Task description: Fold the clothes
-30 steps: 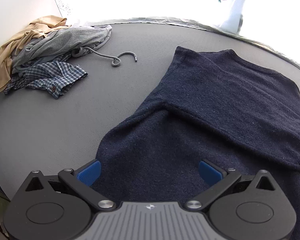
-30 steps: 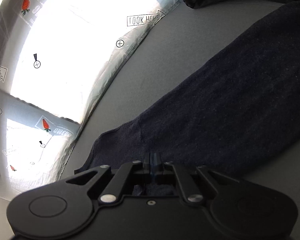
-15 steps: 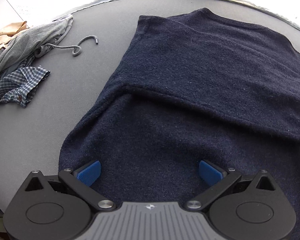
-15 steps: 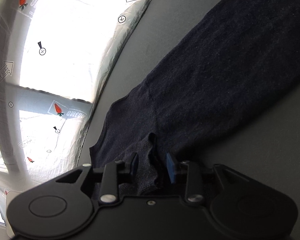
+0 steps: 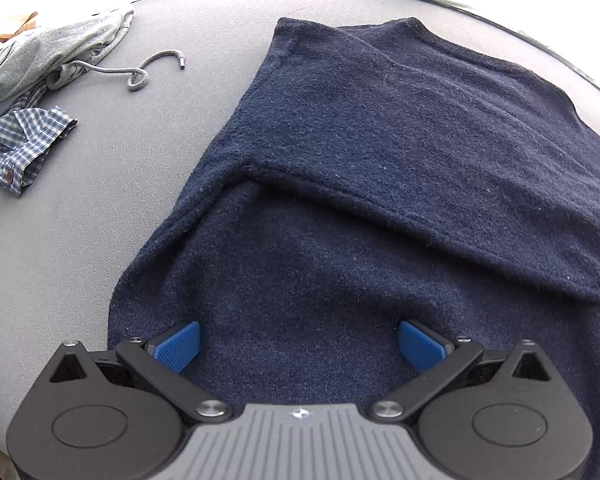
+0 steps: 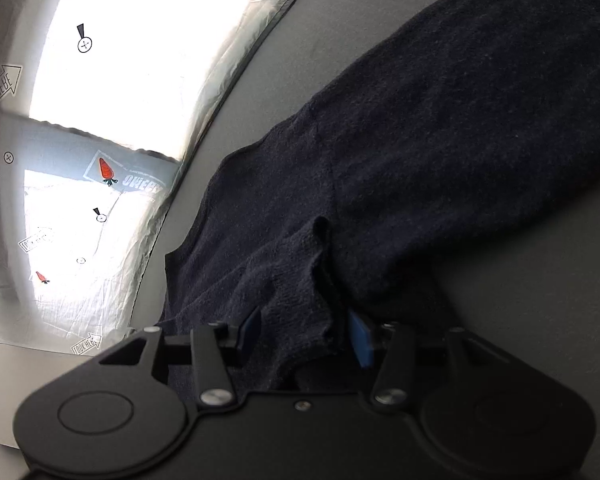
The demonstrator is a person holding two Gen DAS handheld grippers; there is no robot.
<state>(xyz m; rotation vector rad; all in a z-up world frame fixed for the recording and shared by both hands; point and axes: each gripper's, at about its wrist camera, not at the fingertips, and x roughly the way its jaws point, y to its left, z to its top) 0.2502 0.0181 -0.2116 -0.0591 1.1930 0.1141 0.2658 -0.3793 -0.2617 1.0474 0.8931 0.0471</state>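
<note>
Here, sweater (image 5: 380,160) between both grippers' fingers (image 5: 179,345)

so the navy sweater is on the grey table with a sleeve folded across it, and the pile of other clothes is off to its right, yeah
Not quite: in the left wrist view the pile of other clothes lies to the left of the navy sweater, not the right. The rest holds: the sweater is on the grey table with a sleeve folded across it.

Navy knit sweater (image 5: 400,152) spread on the grey table

It lies flat just ahead of and beneath the left gripper (image 5: 298,344), one sleeve folded across the body; a bunched fold of its edge stands between the opening jaws of the right gripper (image 6: 306,336).
</note>
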